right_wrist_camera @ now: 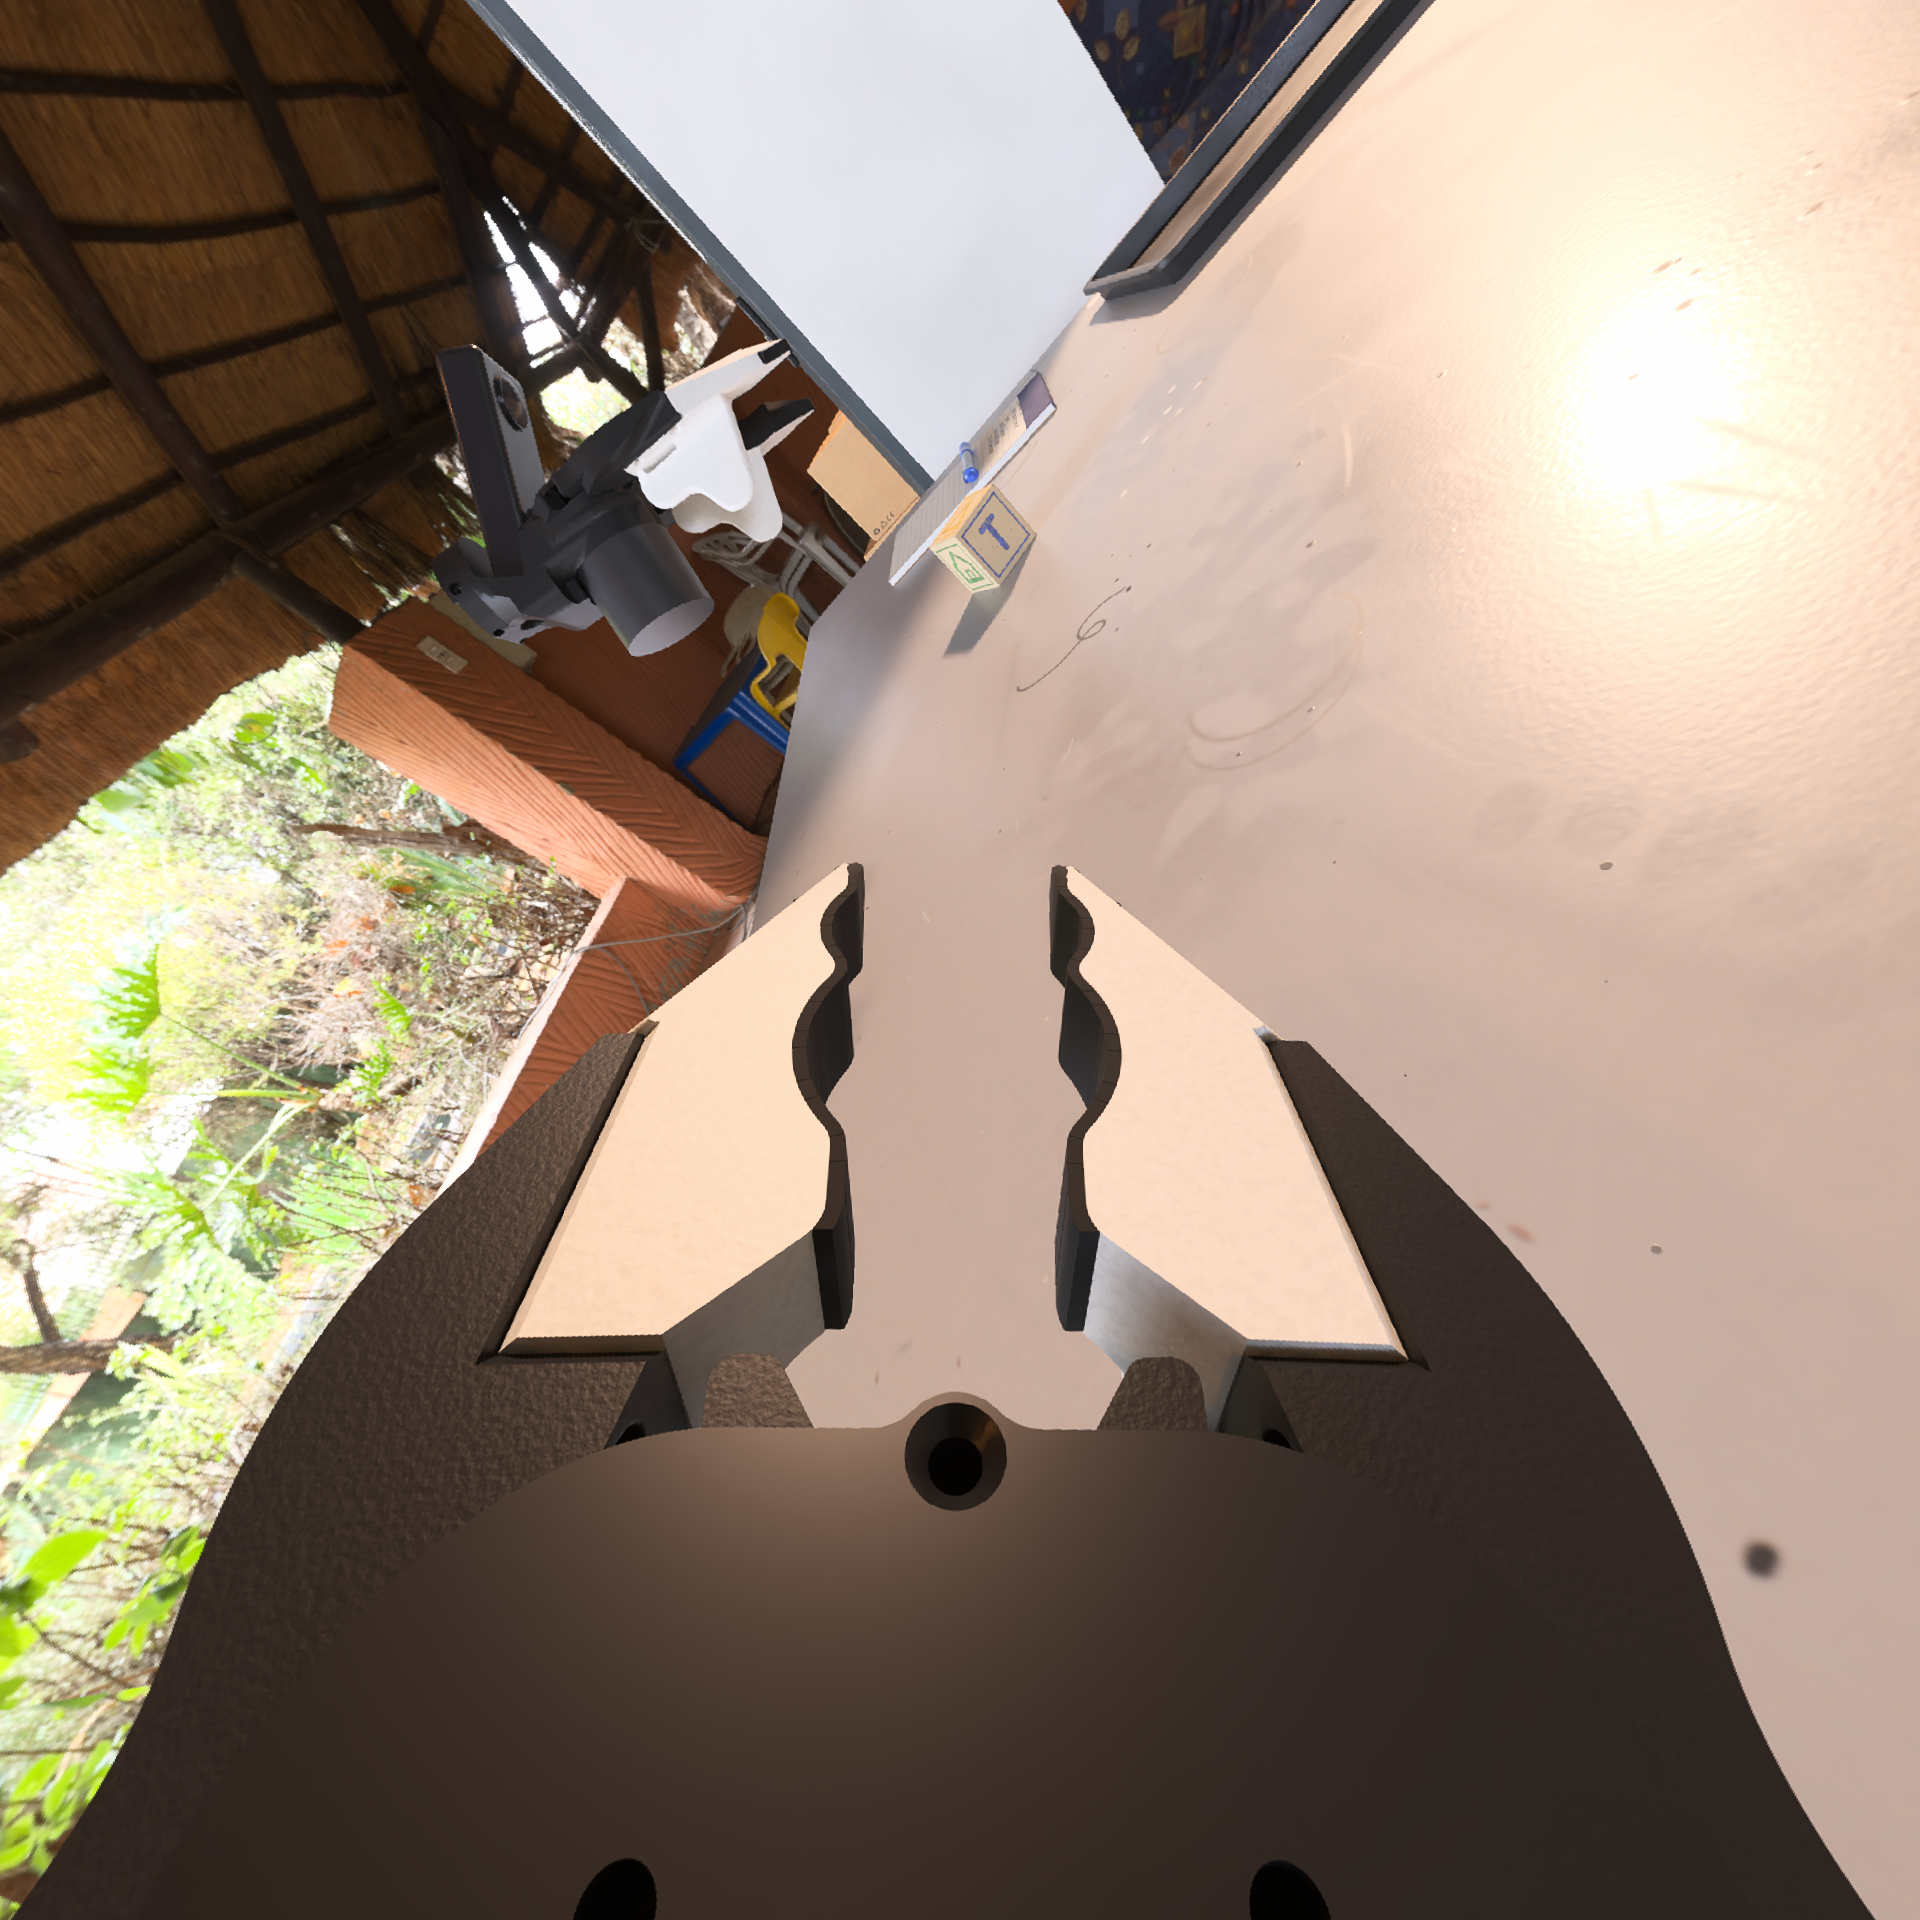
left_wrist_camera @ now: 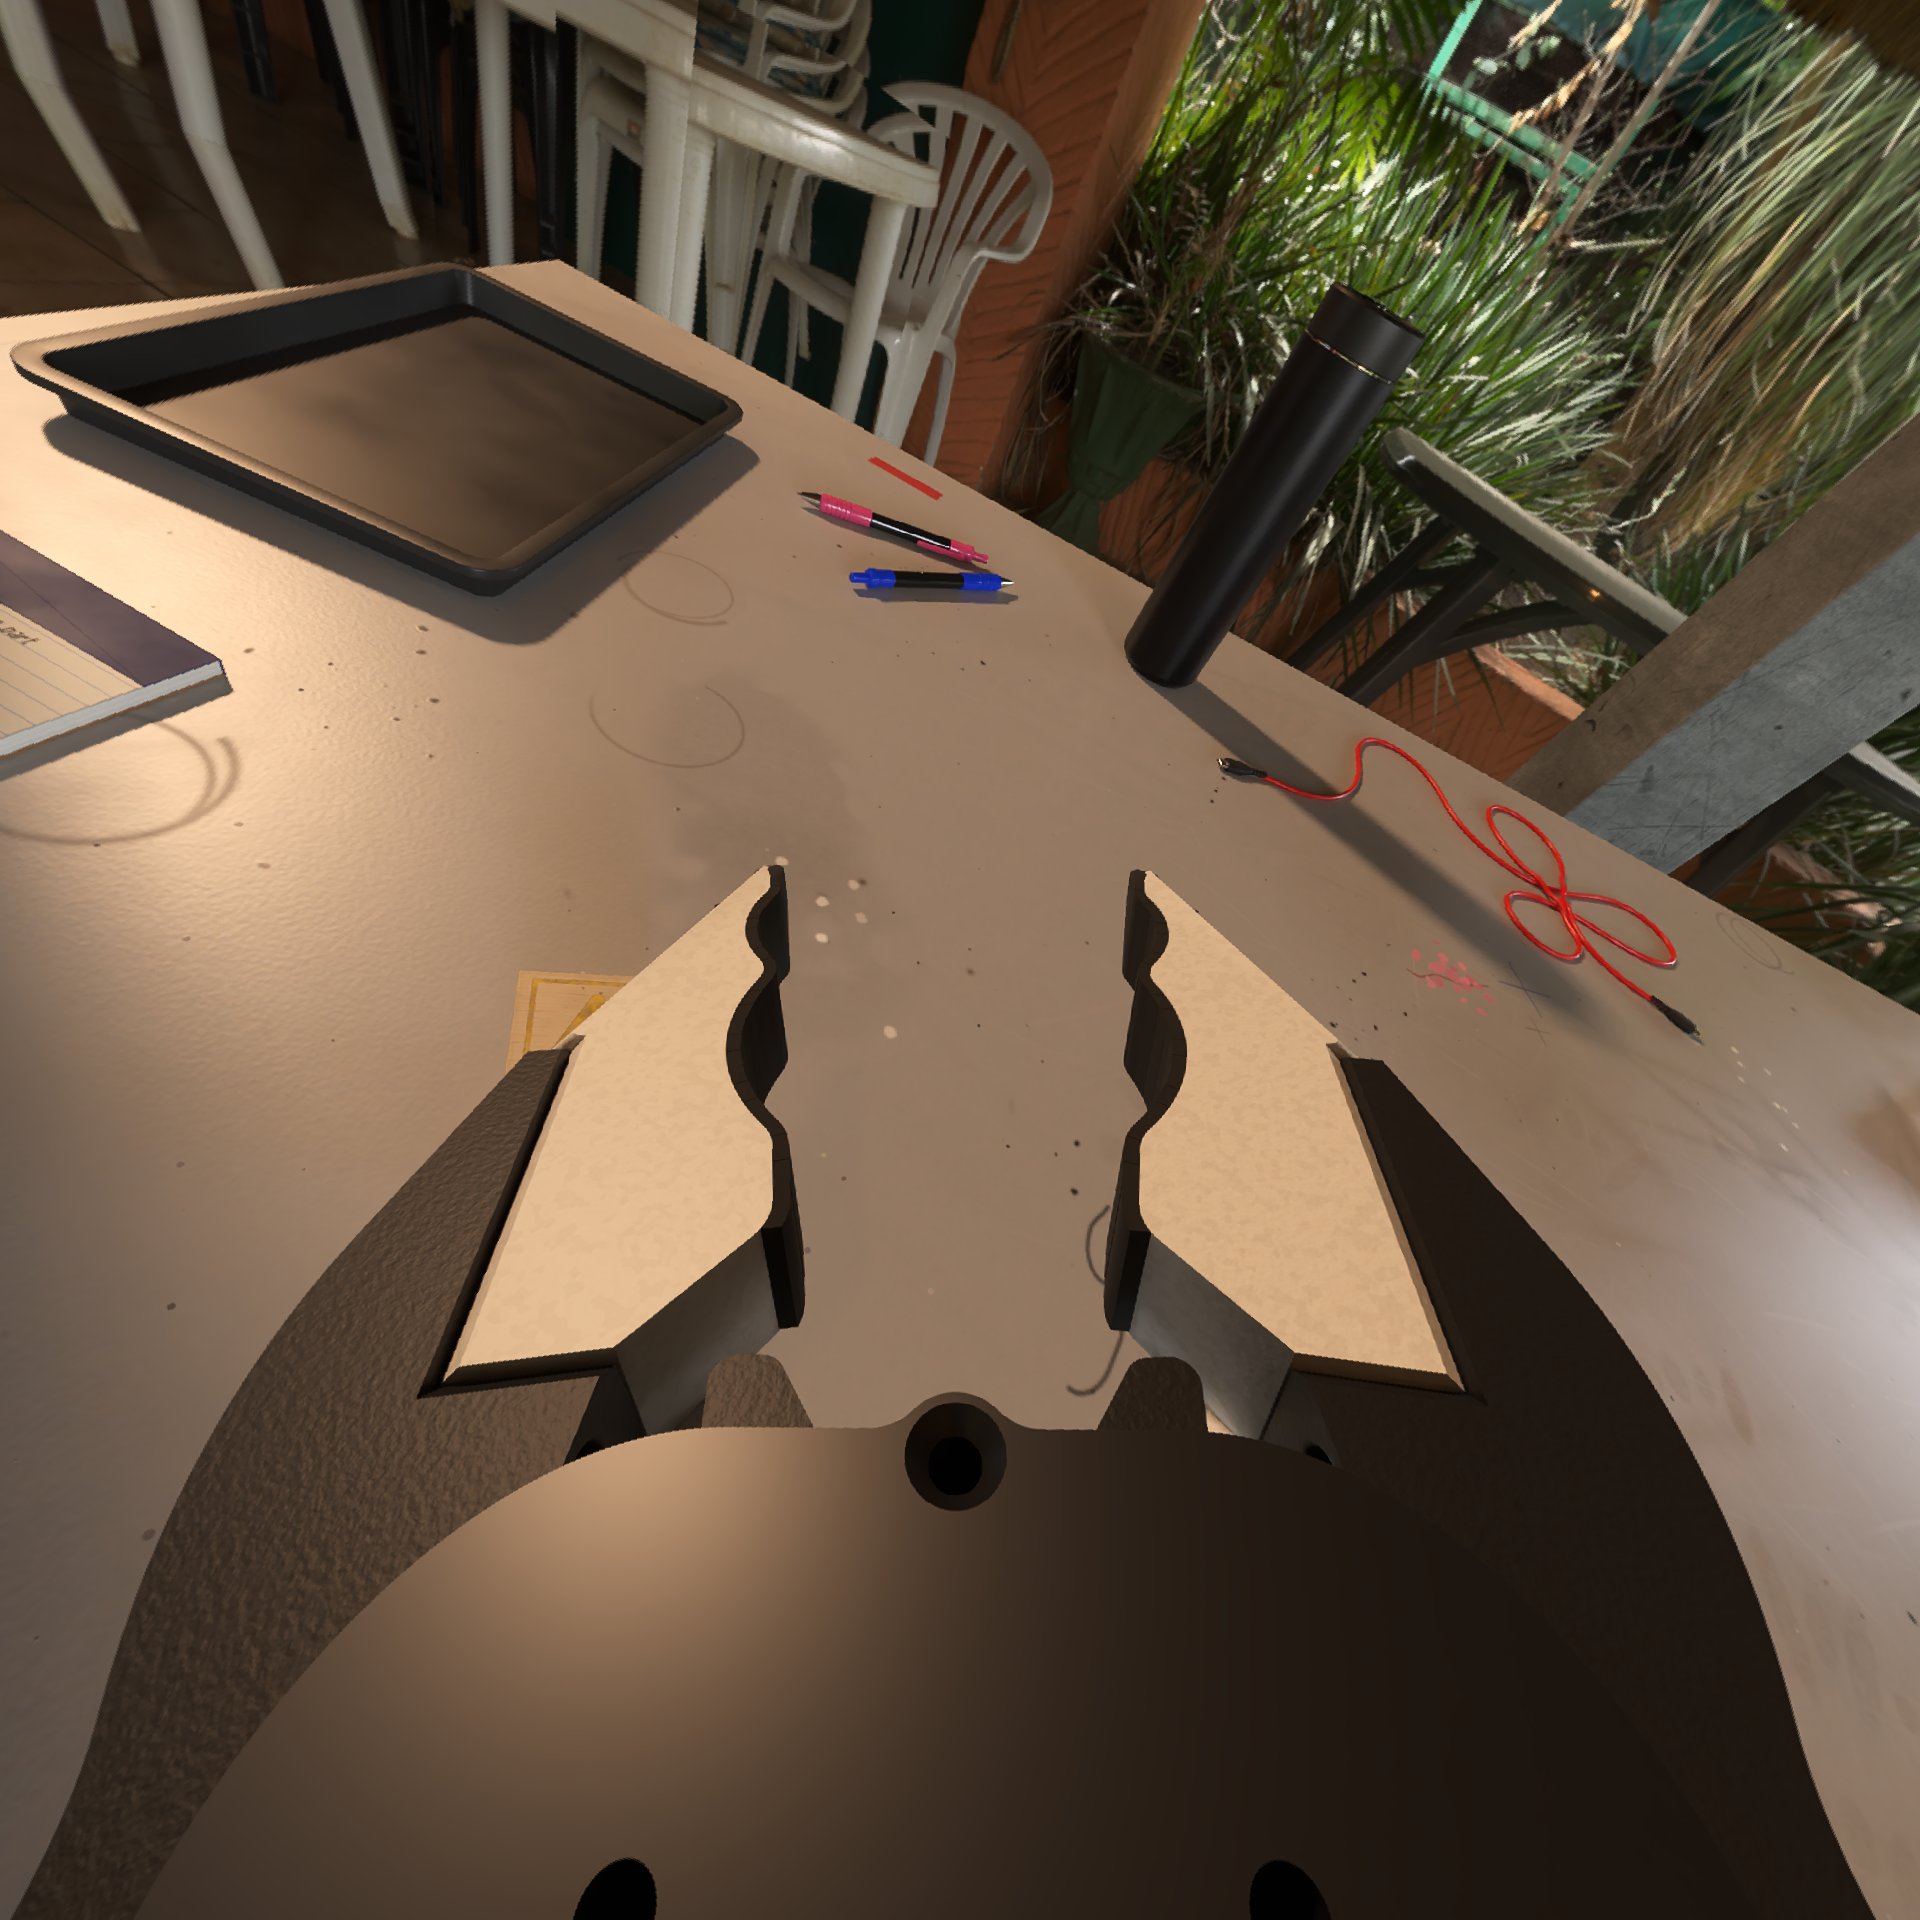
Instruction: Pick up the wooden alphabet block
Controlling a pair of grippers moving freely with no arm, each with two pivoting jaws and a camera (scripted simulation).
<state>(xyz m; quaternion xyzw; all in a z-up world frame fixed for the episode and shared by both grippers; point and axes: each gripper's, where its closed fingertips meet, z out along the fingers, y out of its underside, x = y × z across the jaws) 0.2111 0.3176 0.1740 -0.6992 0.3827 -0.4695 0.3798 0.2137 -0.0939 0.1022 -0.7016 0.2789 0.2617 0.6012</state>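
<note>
The wooden alphabet block (right_wrist_camera: 984, 540) is a small tan cube with a blue-framed face and a green-framed face. In the right wrist view it rests on the table (right_wrist_camera: 1455, 727) well ahead of my right gripper (right_wrist_camera: 956, 883), next to a notepad. The right gripper is open and empty, rolled sideways near the table's edge. My left gripper (left_wrist_camera: 956, 883) is open and empty above bare table (left_wrist_camera: 935, 727); the block is out of its view. The left gripper also shows in the right wrist view (right_wrist_camera: 774, 390), hovering off the table's far side.
The left wrist view has a black tray (left_wrist_camera: 395, 426), a pink pen (left_wrist_camera: 894, 527), a blue pen (left_wrist_camera: 932, 582), a tall black cylinder (left_wrist_camera: 1262, 488), a red cable (left_wrist_camera: 1538, 873) and a notepad (left_wrist_camera: 83, 655). The notepad (right_wrist_camera: 971, 478) and tray (right_wrist_camera: 1195, 223) lie beyond the block.
</note>
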